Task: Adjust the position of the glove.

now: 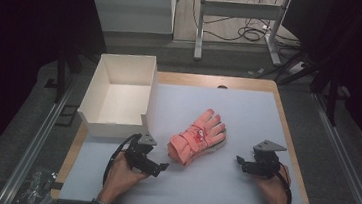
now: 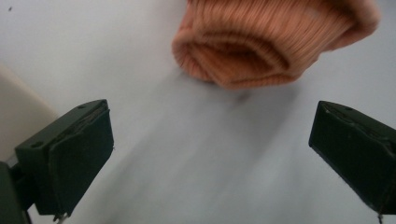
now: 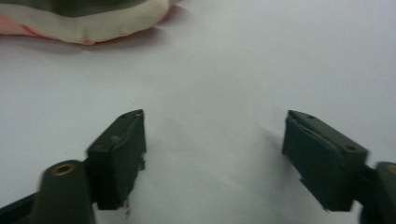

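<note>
High view, gloves: a pair of pink knit gloves [image 1: 197, 137] lies stacked near the middle of the desk [image 1: 248, 113], cuffs toward the person, just right of an open white box [image 1: 119, 93].
High view, grippers: the left gripper [image 1: 162, 166] sits just beside the cuff end; the right gripper [image 1: 239, 160] is off to the stack's right, apart from it. Neither touches the gloves.
Left gripper view, cuff: the ribbed cuff [image 2: 261, 51] faces the camera with its mouth showing, ahead of the fingers [image 2: 79, 158], which stand wide apart with bare desk between them.
Right gripper view, edge: a cream and dark trim on the glove's side [image 3: 93, 21] sits at the far left; the fingers [image 3: 119, 154] are spread with nothing between them.
Handling: likely light, soft and limp, not fragile; it will sag and the two layers may slide apart.
Hold: the thick ribbed cuff looks best, pinching both layers together.
View difference: the left gripper view gives the cuff's folds and opening; the right gripper view gives the side trim; the high view alone gives the box and both hands.
</note>
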`<state>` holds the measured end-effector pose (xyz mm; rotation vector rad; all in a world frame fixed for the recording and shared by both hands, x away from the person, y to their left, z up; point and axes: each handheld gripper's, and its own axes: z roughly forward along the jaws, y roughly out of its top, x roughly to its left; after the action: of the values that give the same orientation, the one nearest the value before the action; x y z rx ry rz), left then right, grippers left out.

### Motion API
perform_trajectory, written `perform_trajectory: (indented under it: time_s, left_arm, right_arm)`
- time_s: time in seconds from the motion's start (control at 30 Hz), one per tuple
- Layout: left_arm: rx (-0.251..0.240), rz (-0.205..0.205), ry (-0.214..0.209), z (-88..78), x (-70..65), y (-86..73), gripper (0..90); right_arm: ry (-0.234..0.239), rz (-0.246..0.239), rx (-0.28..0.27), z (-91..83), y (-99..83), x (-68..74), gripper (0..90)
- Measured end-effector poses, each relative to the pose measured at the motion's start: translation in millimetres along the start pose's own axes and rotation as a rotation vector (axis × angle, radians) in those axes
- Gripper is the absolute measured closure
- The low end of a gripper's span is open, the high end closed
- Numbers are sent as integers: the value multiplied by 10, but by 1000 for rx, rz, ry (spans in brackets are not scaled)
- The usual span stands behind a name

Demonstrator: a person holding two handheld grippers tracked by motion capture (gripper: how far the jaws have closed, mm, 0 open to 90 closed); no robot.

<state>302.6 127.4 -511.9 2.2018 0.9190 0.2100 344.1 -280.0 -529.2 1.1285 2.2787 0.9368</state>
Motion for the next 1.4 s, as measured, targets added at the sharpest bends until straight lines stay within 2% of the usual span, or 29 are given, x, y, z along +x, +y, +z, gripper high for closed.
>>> perform_trajectory:
  time_s: [0.07, 0.27, 0.47, 0.67, 0.93, 1.1, 1.23, 1.4]
  left_arm:
    - [2, 10, -8, -26, -15, 61, 1]
    - [13, 32, -35, -103, -47, 246, 1]
    - [9, 28, -66, -170, -43, 424, 0]
    - [20, 51, -84, -136, -66, 654, 0]
    - [58, 98, -76, 109, -130, 974, 0]
    - [93, 132, -61, 298, -186, 1117, 0]
    - [122, 136, -41, 458, -224, 1159, 0]
    - [176, 145, -20, 657, -240, 1134, 0]
  right_arm:
    - [10, 27, 7, 11, -2, -35, 185]
    - [4, 24, 3, 13, -9, -28, 179]
    - [0, 24, 2, 14, -12, -25, 174]
    - [0, 25, 2, 14, -12, -26, 173]
    - [1, 26, 2, 13, -12, -28, 173]
    - [3, 30, 1, 14, -13, -29, 172]
    - [4, 30, 2, 14, -13, -29, 172]
    - [3, 25, -1, 16, -13, -33, 172]
